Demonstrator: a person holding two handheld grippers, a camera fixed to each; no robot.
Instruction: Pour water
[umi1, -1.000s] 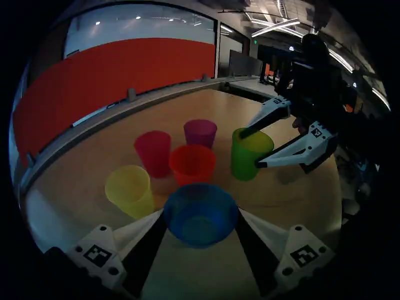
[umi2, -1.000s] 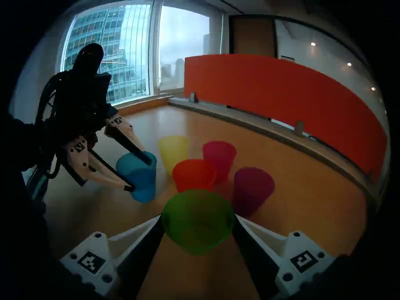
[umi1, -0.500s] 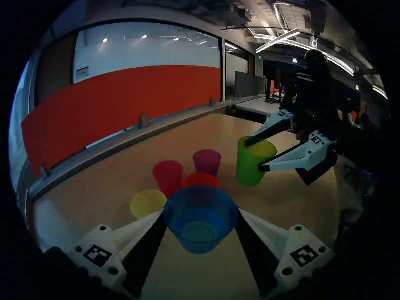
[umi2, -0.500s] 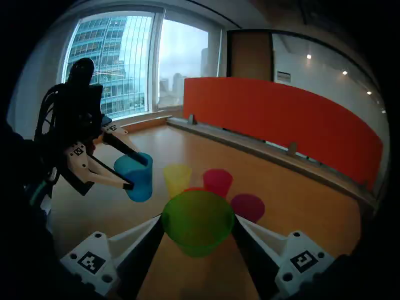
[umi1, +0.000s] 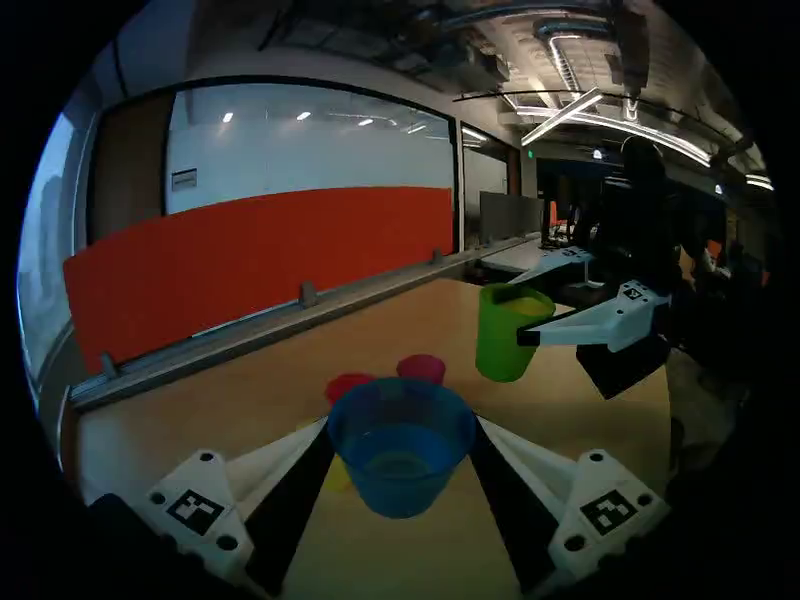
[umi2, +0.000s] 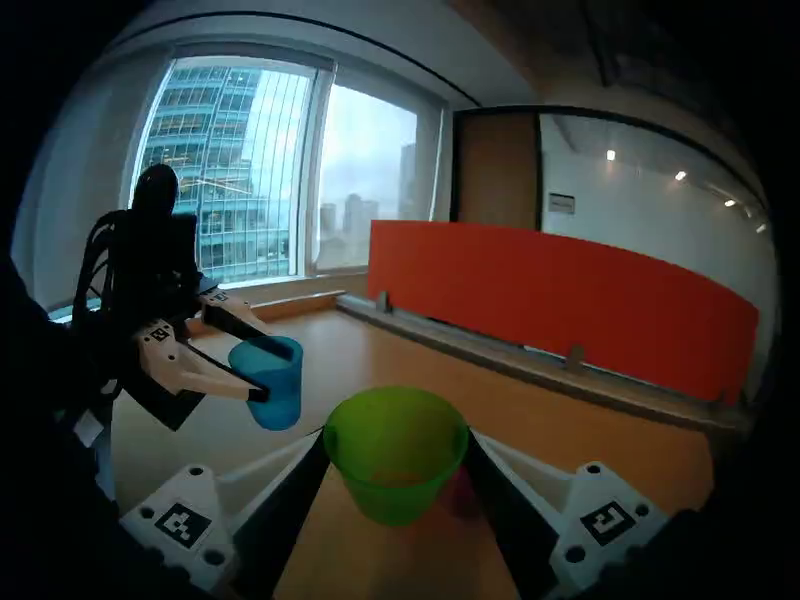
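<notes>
My left gripper (umi1: 402, 462) is shut on a blue cup (umi1: 402, 455), held upright above the wooden table (umi1: 300, 370); something pale shows at its bottom. Across from it, the right gripper (umi1: 527, 315) holds a green cup (umi1: 508, 330) in the air. In the right gripper view, my right gripper (umi2: 396, 468) is shut on that green cup (umi2: 396, 465), and the left gripper (umi2: 262, 360) carries the blue cup (umi2: 268, 380) to the left. Below the blue cup peek a red cup (umi1: 347, 385), a magenta cup (umi1: 421, 368) and a yellow cup (umi1: 338, 470).
A long orange partition (umi1: 260, 250) with a grey rail runs along the table's far edge. A person (umi2: 150, 270) stands dark against tall windows (umi2: 230, 200). A magenta cup (umi2: 462, 492) shows partly behind the green cup.
Both grippers have risen with their cups. The cups left on the table have dropped low in both views and are now mostly hidden behind the held cups.
</notes>
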